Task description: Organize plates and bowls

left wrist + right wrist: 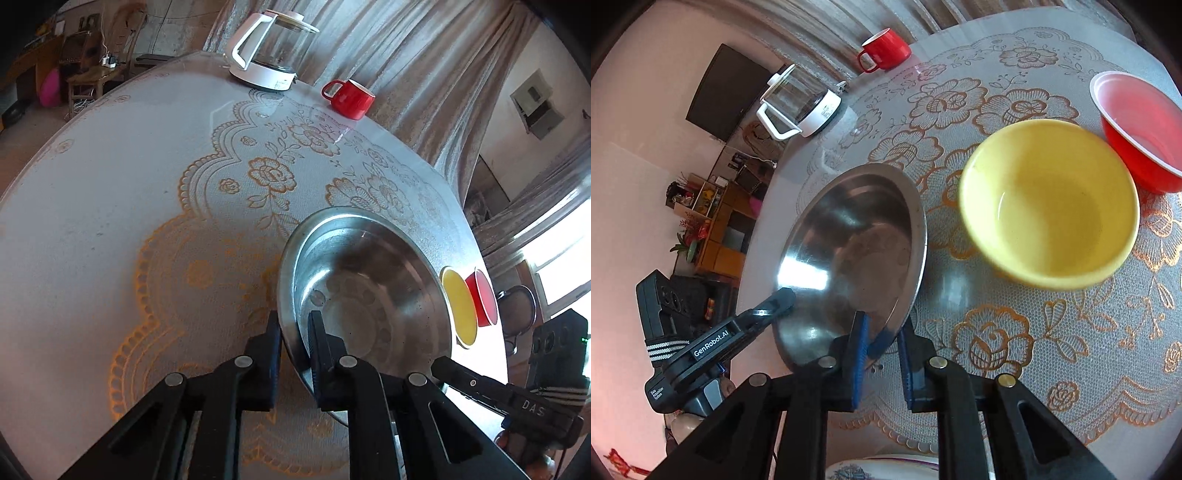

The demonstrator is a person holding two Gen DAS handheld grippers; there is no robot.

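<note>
Silver steel plate (pixel 849 236), yellow bowl (pixel 1049 203), red bowl (pixel 1137 125), red mug (pixel 886 48), gold-flowered white tablecloth (pixel 1015 350)

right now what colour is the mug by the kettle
Red mug, clearest in the right wrist view.

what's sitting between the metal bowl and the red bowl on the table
The yellow bowl sits between the metal bowl and the red bowl, close beside the red one. The right wrist view shows it best.
</note>
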